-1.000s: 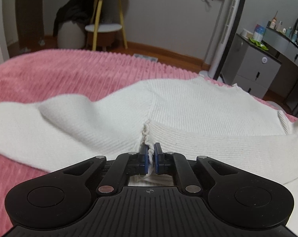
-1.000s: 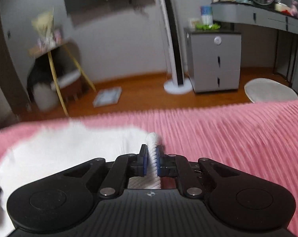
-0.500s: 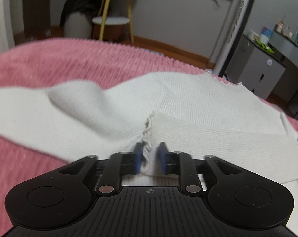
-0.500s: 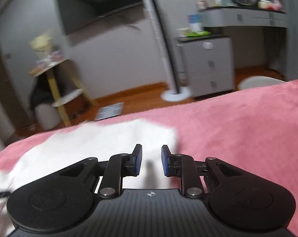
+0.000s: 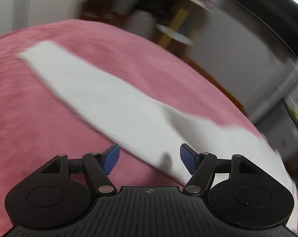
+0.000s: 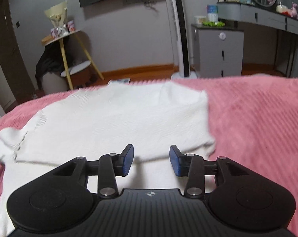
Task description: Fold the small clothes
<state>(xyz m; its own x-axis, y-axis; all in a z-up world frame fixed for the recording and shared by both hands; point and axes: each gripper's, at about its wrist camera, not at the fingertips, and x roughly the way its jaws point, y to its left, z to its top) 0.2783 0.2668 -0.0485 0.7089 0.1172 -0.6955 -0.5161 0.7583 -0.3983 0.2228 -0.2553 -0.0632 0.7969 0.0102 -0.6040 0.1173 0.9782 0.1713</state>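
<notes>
Both the left tongs (image 5: 149, 161) and the right tongs (image 6: 151, 161) hang spread wide, gripping nothing, over a white sweater (image 6: 117, 118). It lies on a pink bedspread (image 6: 257, 128); a grey cabinet (image 6: 218, 53) stands beyond.

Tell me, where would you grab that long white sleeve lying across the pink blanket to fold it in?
Probably at the far cuff end of the sleeve, coming down from above with the open left gripper. The sleeve lies flat and straight on the pink blanket, so lifting its free end would let it swing over the sweater body.
</notes>
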